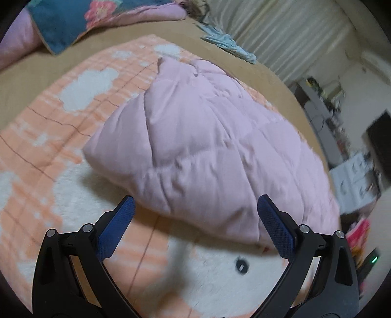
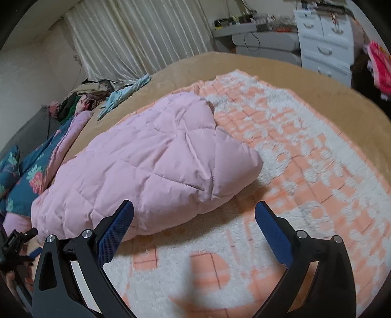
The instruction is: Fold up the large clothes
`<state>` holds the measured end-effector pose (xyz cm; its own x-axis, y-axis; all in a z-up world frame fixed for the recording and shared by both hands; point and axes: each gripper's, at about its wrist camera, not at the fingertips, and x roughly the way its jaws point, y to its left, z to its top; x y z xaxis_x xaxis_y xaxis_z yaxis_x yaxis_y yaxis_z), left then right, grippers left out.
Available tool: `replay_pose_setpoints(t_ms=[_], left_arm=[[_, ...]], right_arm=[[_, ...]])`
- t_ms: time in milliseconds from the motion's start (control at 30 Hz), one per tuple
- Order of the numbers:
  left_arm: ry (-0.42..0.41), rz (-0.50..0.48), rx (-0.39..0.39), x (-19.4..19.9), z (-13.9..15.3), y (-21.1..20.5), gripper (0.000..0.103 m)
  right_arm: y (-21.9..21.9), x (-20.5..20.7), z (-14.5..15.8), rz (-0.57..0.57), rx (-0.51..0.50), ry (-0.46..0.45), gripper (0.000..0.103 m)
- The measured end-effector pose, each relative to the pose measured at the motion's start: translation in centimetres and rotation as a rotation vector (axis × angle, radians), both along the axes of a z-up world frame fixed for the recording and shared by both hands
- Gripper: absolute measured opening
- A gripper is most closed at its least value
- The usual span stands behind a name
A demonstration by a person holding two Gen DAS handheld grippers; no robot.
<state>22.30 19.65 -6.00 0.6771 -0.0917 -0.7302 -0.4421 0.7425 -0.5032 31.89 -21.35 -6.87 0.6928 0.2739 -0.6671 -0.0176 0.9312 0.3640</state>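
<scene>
A pink quilted padded garment (image 1: 202, 146) lies bundled in a folded heap on an orange-and-white fleece blanket (image 1: 80, 102) on the bed. It also shows in the right wrist view (image 2: 151, 166), on the same blanket (image 2: 305, 151). My left gripper (image 1: 195, 208) is open and empty, its blue pads just short of the garment's near edge. My right gripper (image 2: 194, 212) is open and empty, its left pad close to the garment's near side. The left gripper shows small at the lower left edge of the right wrist view (image 2: 17, 244).
A tan bedsheet (image 1: 281, 80) lies under the blanket. A blue floral quilt (image 1: 68, 22) and a light blue cloth (image 1: 227, 44) lie at the far side. Curtains (image 2: 136, 36), a white drawer unit (image 2: 325, 41) and a cluttered desk (image 2: 256, 31) stand beyond the bed.
</scene>
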Motion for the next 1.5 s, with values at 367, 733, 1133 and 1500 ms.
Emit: replay_pose_setpoints(t_ms=[367, 733, 1133, 1500], left_arm=[[-0.026, 0.135, -0.280, 3.0, -4.9, 4.1, 0.095], [-0.084, 0.141, -0.246, 5.5, -5.9, 4.0, 0.095], [-0.136, 0.096, -0.049, 5.0, -1.2, 1.5, 0.044], [-0.164, 0.027, 0.170, 3.0, 4.2, -0.8, 0.029]], right_arm=[[0.4, 4.9, -3.3, -0.001, 0.136, 0.093, 0.099], [0.3, 8.8, -5.9, -0.015, 0.285, 0.056, 0.099], [1.3, 8.3, -3.7, 0.092, 0.292, -0.103, 0.045], [5.3, 5.2, 3.0, 0.223, -0.030, -0.235, 0.034]])
